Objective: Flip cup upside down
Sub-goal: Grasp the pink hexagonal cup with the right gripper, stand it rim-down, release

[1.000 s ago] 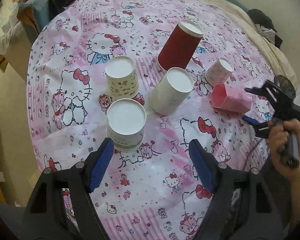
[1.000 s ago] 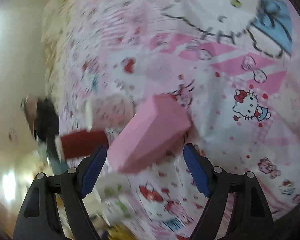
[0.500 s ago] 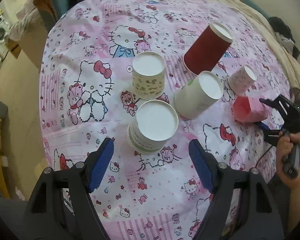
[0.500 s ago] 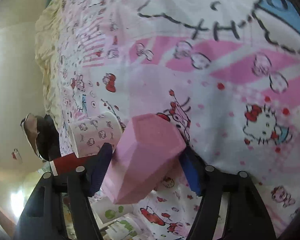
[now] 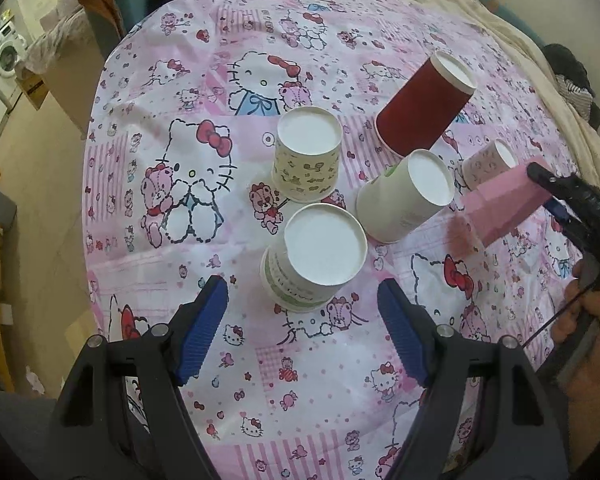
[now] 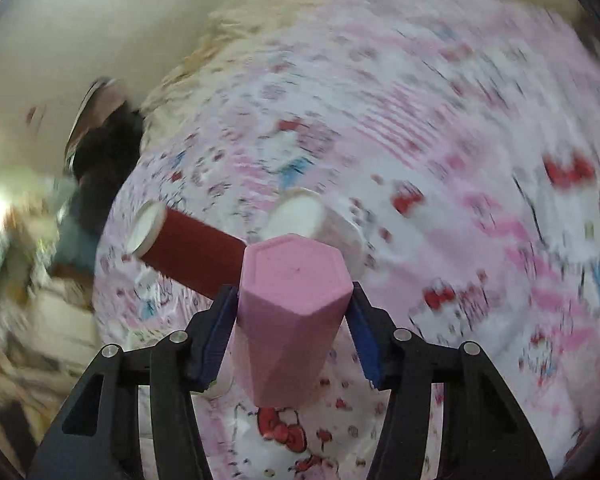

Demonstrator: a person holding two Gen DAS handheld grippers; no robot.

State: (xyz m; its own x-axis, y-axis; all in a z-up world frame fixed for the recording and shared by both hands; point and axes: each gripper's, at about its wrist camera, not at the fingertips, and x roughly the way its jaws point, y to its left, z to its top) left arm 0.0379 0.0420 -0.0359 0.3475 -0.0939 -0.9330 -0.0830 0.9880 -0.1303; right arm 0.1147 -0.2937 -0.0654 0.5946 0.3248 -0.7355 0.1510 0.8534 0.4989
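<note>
A pink faceted cup (image 6: 288, 312) sits between the blue pads of my right gripper (image 6: 290, 328), which is shut on it, its flat base pointing away from the camera. In the left wrist view the same pink cup (image 5: 500, 204) is tilted above the pink Hello Kitty cloth (image 5: 180, 160) at the right, held by the right gripper (image 5: 548, 196). My left gripper (image 5: 300, 320) is open and empty, hovering just in front of a white cup with green print (image 5: 316, 256) that stands upside down.
Upside down on the cloth stand a cream patterned cup (image 5: 306, 152), a plain white cup (image 5: 408, 196), a tall red cup (image 5: 424, 104) and a small pink-print cup (image 5: 488, 160). A cream blanket (image 5: 500, 20) lies behind. The cloth's edge drops off at the left.
The right gripper has closed on the pink cup, lifted it off the cloth and turned it base-forward. The left gripper's view has shifted slightly; it stays open.
</note>
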